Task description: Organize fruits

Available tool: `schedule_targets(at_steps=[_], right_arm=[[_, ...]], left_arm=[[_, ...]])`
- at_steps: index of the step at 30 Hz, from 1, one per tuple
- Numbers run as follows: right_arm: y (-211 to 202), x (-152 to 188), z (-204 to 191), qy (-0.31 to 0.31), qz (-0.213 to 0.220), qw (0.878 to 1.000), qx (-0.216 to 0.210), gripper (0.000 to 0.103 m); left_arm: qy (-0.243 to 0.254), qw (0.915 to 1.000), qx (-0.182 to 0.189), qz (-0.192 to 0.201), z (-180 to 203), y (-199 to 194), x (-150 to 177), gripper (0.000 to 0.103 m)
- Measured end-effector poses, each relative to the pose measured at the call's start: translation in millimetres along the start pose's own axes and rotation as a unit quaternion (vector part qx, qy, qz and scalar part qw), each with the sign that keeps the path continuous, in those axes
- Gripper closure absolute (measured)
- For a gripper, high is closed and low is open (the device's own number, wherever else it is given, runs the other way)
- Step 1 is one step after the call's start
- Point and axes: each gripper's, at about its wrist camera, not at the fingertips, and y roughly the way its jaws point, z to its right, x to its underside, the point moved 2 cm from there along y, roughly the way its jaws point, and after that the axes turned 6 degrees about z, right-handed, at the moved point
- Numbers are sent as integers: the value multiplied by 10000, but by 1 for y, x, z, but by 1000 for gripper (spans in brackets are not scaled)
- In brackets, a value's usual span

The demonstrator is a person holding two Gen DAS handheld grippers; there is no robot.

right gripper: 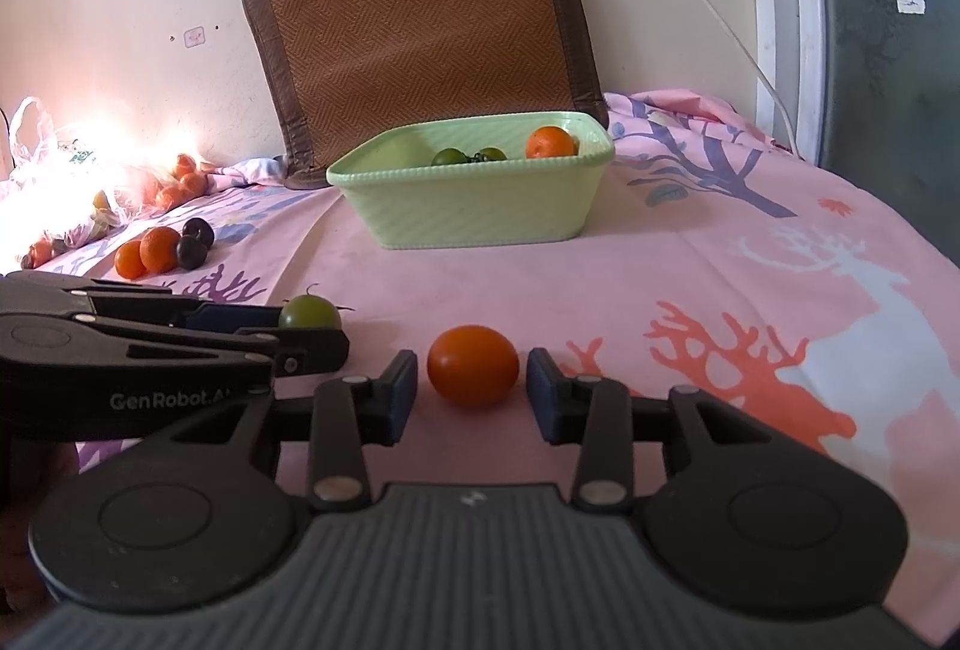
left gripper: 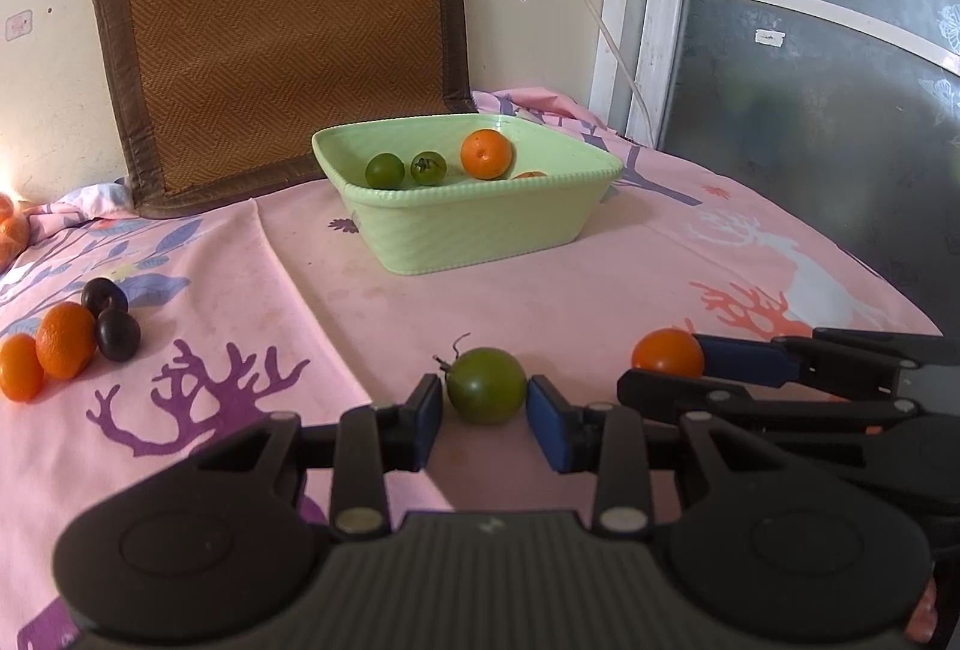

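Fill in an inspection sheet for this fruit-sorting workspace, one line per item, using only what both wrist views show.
Surface: pink printed cloth, creased, covering the table.
Job's things: pale green square plastic basket holding two small green tomatoes and a round orange; green tomato with stem and smooth orange tomato loose on the cloth; two oranges and two dark plums grouped at the left.
Clutter: plastic bag of fruit at the far left, overexposed.
Grippers: left gripper open, straddling the green tomato; right gripper open, straddling the orange tomato.
Cables: white cable hanging from a wall plug.
Surroundings: brown woven mat leaning on the wall; frosted glass door.
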Motion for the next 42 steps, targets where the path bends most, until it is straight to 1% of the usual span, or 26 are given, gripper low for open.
schedule_targets(at_steps=[11, 42], right_arm=[[-1, 0, 2, 76, 52, 9999, 112, 58], [-1, 0, 1, 95, 49, 9999, 111, 57]], left_arm=[[-28, 10000, 15, 4, -1, -1, 1, 68], [-55, 10000, 9, 19, -1, -1, 1, 67]])
